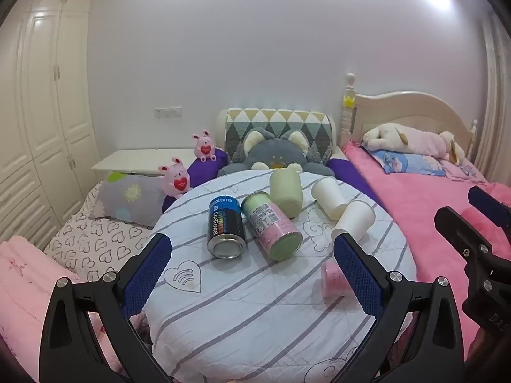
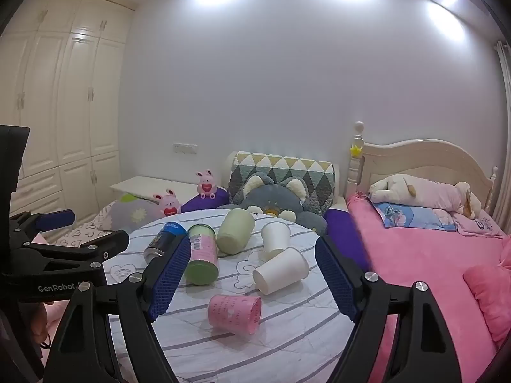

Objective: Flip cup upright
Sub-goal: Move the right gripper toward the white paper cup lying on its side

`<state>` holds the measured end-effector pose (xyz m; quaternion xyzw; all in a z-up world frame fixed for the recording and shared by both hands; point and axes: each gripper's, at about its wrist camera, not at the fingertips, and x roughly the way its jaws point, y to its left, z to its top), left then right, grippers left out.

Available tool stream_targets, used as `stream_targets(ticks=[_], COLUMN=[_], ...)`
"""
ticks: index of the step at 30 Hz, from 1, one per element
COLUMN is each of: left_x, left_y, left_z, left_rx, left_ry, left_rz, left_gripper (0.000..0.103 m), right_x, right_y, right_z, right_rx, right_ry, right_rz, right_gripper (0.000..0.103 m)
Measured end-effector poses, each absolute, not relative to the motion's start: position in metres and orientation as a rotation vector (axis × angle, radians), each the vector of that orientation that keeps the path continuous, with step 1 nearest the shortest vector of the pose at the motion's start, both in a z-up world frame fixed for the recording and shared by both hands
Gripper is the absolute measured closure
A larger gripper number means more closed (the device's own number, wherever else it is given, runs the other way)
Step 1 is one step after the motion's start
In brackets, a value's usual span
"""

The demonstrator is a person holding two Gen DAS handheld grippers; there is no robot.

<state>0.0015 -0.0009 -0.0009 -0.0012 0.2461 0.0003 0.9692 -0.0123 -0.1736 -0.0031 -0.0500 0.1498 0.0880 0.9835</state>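
Both tongs wide, empty: left gripper (image 1: 252, 274), right gripper (image 2: 252, 274). Pink cup (image 2: 234, 313) lying sideways near round table (image 2: 287, 351) front edge; risk: rolls off soft cloth if nudged, or thin wall crushes.

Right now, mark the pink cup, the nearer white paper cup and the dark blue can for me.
pink cup (image 2: 234, 314), right wrist view, middle of its side wall.
nearer white paper cup (image 2: 281, 275), right wrist view, its side wall.
dark blue can (image 1: 225, 226), left wrist view, its printed side.
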Motion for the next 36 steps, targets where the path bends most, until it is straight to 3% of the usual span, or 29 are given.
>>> stream_targets(ticks=[36], left_x=[-0.021], left_y=[0.004], left_z=[-0.005], left_rx=[-0.001], left_ry=[0.523], left_rz=[-0.022], left_gripper=[0.000], right_x=[-0.021], right_y=[-0.171], right_z=[-0.006], right_rx=[-0.083], right_ry=[0.325], right_rz=[0.164], right_gripper=[0.022])
